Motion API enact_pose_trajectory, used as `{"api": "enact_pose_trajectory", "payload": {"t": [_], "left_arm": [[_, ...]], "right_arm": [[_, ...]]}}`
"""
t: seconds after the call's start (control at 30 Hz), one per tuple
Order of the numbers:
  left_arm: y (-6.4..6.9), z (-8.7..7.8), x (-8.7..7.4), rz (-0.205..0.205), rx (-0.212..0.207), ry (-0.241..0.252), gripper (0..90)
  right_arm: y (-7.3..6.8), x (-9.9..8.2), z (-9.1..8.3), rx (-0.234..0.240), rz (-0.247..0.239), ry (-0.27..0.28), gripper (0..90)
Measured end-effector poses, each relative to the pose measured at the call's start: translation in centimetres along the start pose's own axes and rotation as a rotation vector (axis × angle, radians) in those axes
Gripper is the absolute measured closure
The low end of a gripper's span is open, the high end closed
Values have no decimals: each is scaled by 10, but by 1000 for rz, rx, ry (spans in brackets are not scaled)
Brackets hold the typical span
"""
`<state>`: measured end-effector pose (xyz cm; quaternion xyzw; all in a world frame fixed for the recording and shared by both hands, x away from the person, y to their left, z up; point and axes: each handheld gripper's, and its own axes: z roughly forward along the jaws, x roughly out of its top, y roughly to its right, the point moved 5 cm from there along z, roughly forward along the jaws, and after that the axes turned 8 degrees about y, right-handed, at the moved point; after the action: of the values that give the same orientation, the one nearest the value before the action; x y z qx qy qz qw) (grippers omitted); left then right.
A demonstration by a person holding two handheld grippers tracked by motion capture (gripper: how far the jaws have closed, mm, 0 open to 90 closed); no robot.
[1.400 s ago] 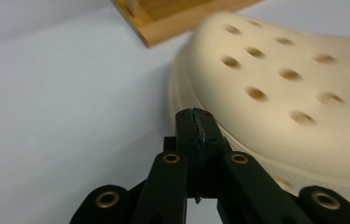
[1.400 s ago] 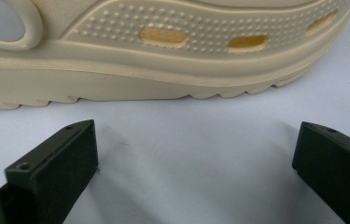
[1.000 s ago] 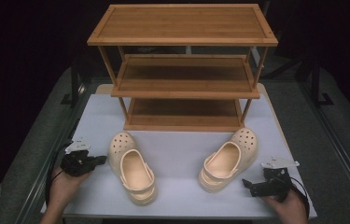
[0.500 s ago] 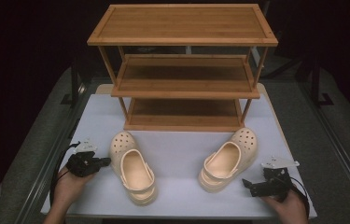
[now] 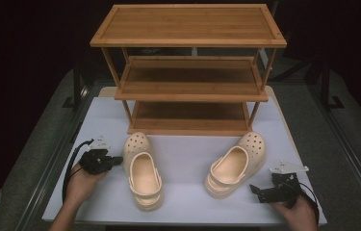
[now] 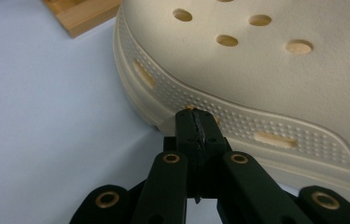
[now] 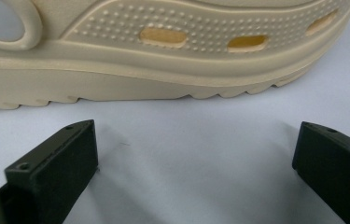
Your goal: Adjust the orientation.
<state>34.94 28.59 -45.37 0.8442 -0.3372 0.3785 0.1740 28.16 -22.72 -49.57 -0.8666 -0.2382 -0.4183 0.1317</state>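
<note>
1. Left gripper [image 5: 116,159]: jaws pressed together on nothing, tips at the side wall of the left clog [image 5: 142,170], perhaps touching it.
2. Right gripper [image 5: 256,190]: jaws wide apart, empty, just beside the right clog [image 5: 236,163].
3. Both clogs lie on the white table [image 5: 187,149], before the wooden rack [image 5: 190,72].

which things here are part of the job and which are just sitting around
In the job: left clog, right clog, wooden shoe rack, left gripper, right gripper.
Just there: white table mat, grey floor.
</note>
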Motion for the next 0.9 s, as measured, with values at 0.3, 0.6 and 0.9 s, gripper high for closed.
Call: {"api": "enact_pose_trajectory", "payload": {"t": [0.3, 0.6, 0.9], "left_arm": [[2, 14, 13, 8, -17, -4, 900], [7, 31, 25, 14, -36, -5, 900], [11, 47, 34, -3, -55, 14, 900]], "right_arm": [[0, 0, 0, -1, -2, 1, 0], [0, 0, 0, 0, -2, 2, 0], [0, 0, 0, 0, -2, 2, 0]]}}
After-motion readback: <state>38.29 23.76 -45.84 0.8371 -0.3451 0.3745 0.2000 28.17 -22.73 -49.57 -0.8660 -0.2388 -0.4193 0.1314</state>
